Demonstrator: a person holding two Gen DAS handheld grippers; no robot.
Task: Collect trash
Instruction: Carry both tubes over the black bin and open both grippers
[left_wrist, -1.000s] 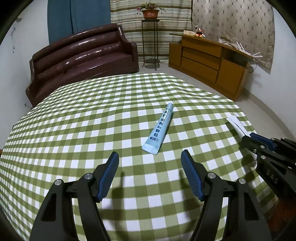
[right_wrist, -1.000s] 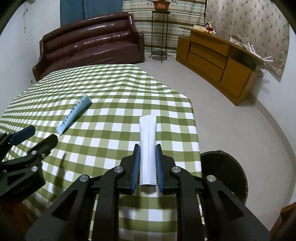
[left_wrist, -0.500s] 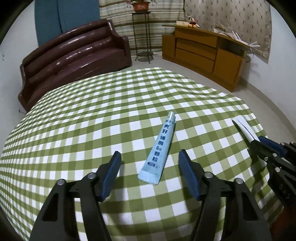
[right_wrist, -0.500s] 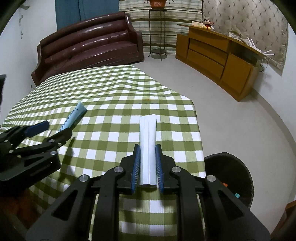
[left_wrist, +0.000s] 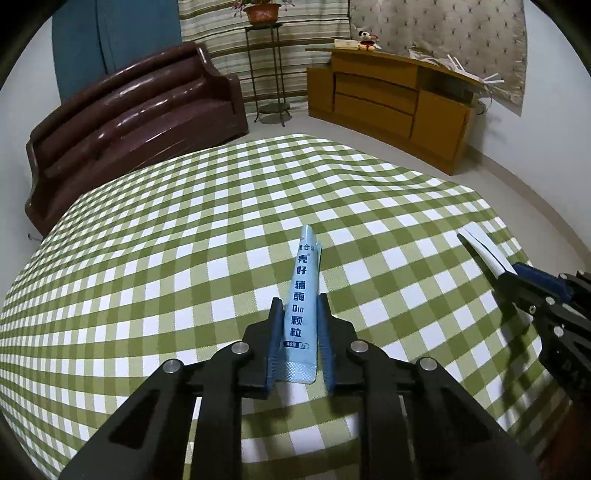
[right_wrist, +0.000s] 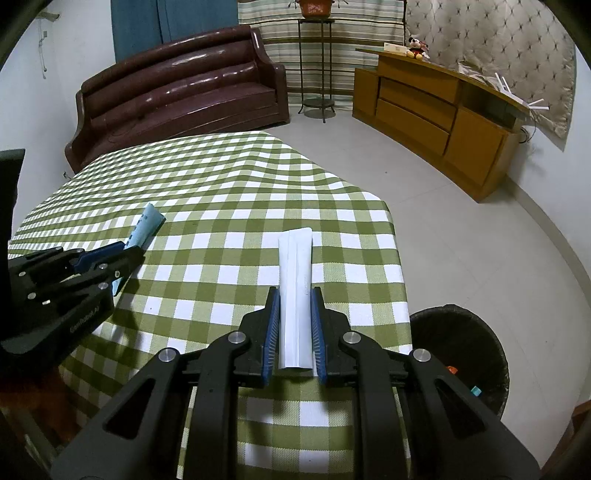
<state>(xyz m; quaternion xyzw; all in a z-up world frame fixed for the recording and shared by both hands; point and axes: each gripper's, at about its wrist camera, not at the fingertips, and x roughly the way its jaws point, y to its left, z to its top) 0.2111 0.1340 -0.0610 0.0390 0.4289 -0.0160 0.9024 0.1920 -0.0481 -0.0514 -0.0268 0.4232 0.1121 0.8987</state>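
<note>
Left wrist view shows the left gripper (left_wrist: 299, 325) low over the table (left_wrist: 147, 258), which is covered with a green and white checked cloth. Its jaws are closing, and the light blue sachet (left_wrist: 303, 291) with dark blue printed characters is between the two blue pads, which touch its long edges. The near end of the sachet sits between the fingers, and its far end points away over the cloth. At the right edge of this view the right gripper (left_wrist: 506, 273) is seen from the side, with a white packet (left_wrist: 482, 247) that sticks out from its tip. Right wrist view shows the same right gripper (right_wrist: 294, 325) with its jaws narrow and pressed on both long sides of the white packet (right_wrist: 295, 280), a long flat strip with a seam along its middle. The packet is above the cloth near the right edge of the table. On the floor just beside that edge, at the lower right, stands a black trash bin (right_wrist: 469, 332), and small coloured pieces are inside it. On the left of this view the left gripper (right_wrist: 125, 254) holds the blue sachet (right_wrist: 146, 229) above the cloth. Behind the table there are a dark brown sofa (right_wrist: 184, 92) and a wooden cabinet (right_wrist: 436, 110).
</note>
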